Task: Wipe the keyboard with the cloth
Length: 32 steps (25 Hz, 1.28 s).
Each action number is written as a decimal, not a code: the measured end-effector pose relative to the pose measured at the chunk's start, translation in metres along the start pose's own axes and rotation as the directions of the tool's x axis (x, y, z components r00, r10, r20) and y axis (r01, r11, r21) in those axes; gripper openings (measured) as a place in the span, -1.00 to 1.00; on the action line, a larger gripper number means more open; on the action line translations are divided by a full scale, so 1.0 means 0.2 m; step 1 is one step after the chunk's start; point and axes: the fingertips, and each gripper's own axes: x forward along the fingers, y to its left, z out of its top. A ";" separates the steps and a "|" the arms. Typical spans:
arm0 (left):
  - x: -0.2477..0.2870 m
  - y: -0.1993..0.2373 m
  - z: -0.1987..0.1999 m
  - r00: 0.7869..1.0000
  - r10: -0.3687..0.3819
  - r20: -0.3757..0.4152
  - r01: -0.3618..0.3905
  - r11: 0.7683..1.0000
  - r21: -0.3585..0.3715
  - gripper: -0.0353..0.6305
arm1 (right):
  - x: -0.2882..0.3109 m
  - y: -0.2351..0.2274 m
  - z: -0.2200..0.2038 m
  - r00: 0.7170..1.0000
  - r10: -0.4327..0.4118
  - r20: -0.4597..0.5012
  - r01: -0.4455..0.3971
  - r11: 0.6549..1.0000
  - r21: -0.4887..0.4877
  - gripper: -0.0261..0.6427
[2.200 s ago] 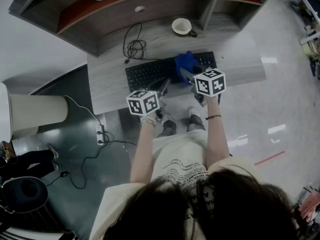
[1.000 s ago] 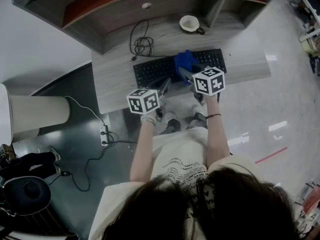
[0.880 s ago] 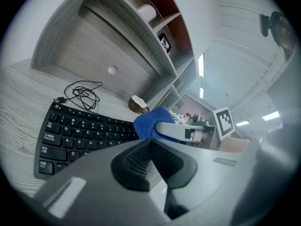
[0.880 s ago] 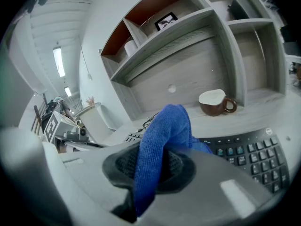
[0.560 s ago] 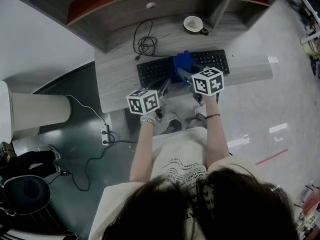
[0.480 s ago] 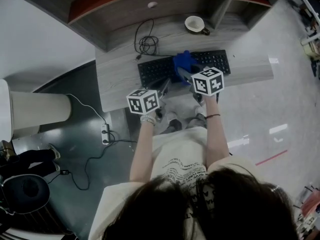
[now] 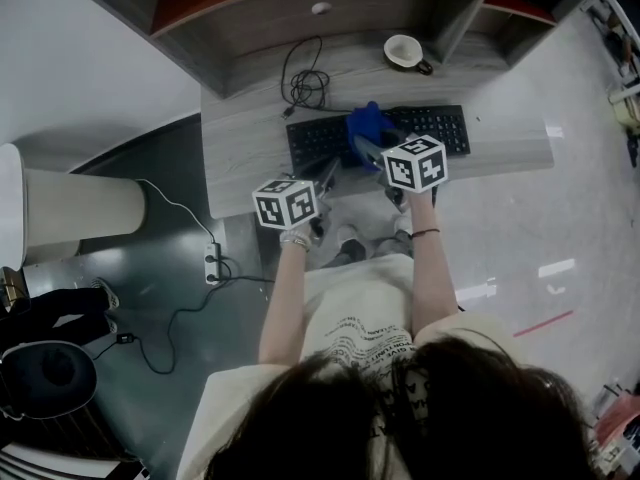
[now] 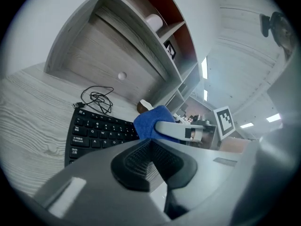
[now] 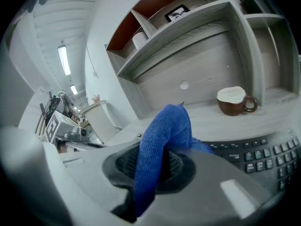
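A black keyboard [image 7: 430,128] lies on the grey wooden desk [image 7: 240,158]. My right gripper [image 7: 366,151] is shut on a blue cloth [image 7: 366,123], which rests on the keys a little left of the keyboard's middle. In the right gripper view the cloth [image 9: 165,131] bulges up between the pads [image 9: 181,168], with the keyboard [image 9: 256,153] beyond. My left gripper [image 7: 328,175] is shut and empty, hovering at the desk's front edge by the keyboard's left part. Its view shows the keyboard [image 8: 94,128], the cloth [image 8: 149,120] and my right gripper's finger [image 8: 175,129].
A coiled black cable [image 7: 306,88] lies behind the keyboard's left end. A brown mug [image 7: 405,51] stands at the back right, under the shelf unit [image 7: 300,18]. A power strip [image 7: 213,263] and a white bin [image 7: 75,208] are on the floor to the left.
My right gripper has dragged the blue cloth leftward along the keyboard, from right of the middle to left of it. The head view has shifted. The left gripper stays put.
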 end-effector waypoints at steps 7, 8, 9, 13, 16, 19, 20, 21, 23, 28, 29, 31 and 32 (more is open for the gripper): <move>-0.05 0.05 0.01 1.000 0.024 0.015 -0.024 1.000 -0.007 -0.88 | 0.05 0.04 0.01 1.000 0.020 -0.002 -0.020 1.000 -0.005 -0.75; -0.06 0.05 0.01 0.999 0.027 0.017 -0.027 1.000 -0.008 -0.88 | 0.05 0.04 0.01 1.000 0.024 -0.002 -0.024 1.000 -0.006 -0.75; -0.06 0.06 0.01 0.999 0.030 0.020 -0.030 1.000 -0.008 -0.88 | 0.06 0.05 0.01 1.000 0.028 -0.002 -0.028 1.000 -0.007 -0.75; -0.10 0.08 0.02 0.999 0.047 0.028 -0.046 0.999 -0.010 -0.88 | 0.10 0.08 0.01 0.999 0.046 -0.005 -0.046 0.999 -0.010 -0.75; -0.13 0.11 0.02 0.997 0.063 0.037 -0.062 0.998 -0.014 -0.88 | 0.13 0.11 0.01 0.998 0.061 -0.011 -0.061 0.998 -0.016 -0.75; -0.16 0.13 0.03 0.996 0.074 0.048 -0.074 0.997 -0.021 -0.88 | 0.17 0.15 0.01 0.997 0.077 -0.018 -0.078 0.997 -0.024 -0.75; -0.17 0.14 0.03 0.996 0.078 0.050 -0.077 0.997 -0.023 -0.88 | 0.18 0.16 0.02 0.996 0.083 -0.019 -0.084 0.996 -0.024 -0.75; -0.18 0.15 0.03 0.995 0.082 0.052 -0.080 0.996 -0.024 -0.88 | 0.18 0.17 0.02 0.996 0.089 -0.019 -0.089 0.996 -0.024 -0.75; -0.19 0.16 0.03 0.995 0.087 0.055 -0.086 0.996 -0.026 -0.88 | 0.20 0.18 0.02 0.995 0.098 -0.018 -0.098 0.995 -0.023 -0.75; -0.23 0.19 0.03 0.993 0.104 0.062 -0.102 0.994 -0.034 -0.88 | 0.25 0.22 0.02 0.993 0.114 -0.025 -0.115 0.993 -0.025 -0.75; -0.24 0.20 0.03 0.992 0.108 0.064 -0.106 0.994 -0.036 -0.88 | 0.25 0.22 0.02 0.993 0.117 -0.026 -0.118 0.993 -0.025 -0.75; -0.25 0.21 0.04 0.991 0.115 0.067 -0.113 0.993 -0.040 -0.88 | 0.27 0.23 0.02 0.992 0.124 -0.026 -0.125 0.992 -0.025 -0.75; -0.26 0.22 0.04 0.990 0.119 0.069 -0.116 0.992 -0.041 -0.88 | 0.27 0.24 0.02 0.991 0.128 -0.025 -0.129 0.991 -0.025 -0.75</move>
